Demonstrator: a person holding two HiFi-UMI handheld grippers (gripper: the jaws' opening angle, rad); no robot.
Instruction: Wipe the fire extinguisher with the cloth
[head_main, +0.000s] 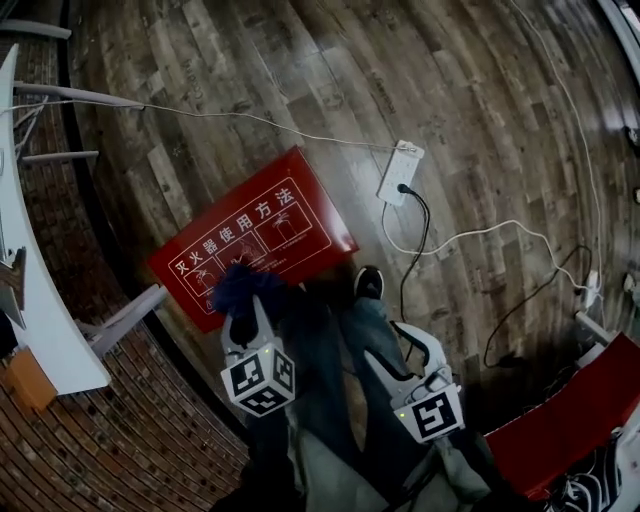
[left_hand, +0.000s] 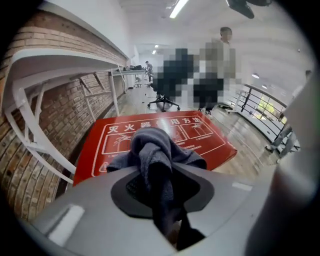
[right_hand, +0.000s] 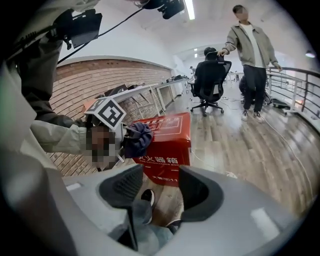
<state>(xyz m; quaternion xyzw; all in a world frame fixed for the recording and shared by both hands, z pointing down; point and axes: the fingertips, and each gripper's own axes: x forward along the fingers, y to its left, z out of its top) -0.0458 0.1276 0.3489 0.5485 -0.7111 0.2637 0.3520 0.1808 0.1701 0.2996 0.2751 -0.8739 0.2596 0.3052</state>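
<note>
- Left gripper (left_hand: 162, 186) is mine, and its jaws stand narrow, pinched on a bunched grey-blue cloth (left_hand: 155, 145). A knotted wad sticks out past the pads and a tail hangs back between them.
- The cloth looks soft, light and limp. I judge this mid-bundle hold right, since it leaves the wad free as the wiping face. A hard drag could tug it loose.
- No extinguisher cylinder shows. Under the cloth lies a red fire-extinguisher box (head_main: 290, 215), centre-left in the head view, on the wood floor (head_main: 480, 100). I cannot tell whether cloth and lid touch.
- The box seems stiff, with a flat glossy lid that the cloth should glide over. It is probably heavy enough to stay put, and if not, a lid edge is where to steady it.
- Its lid faces up. Its long axis runs from lower left to upper right in the head view, with the white print along it.
- Right gripper (right_hand: 161, 186) stands wide and empty, with only my shoe and trouser leg between its jaws.
- A white power strip (head_main: 400, 172) lies just past the box's upper-right corner, and a brick wall (head_main: 50, 200) fills the left edge.
</note>
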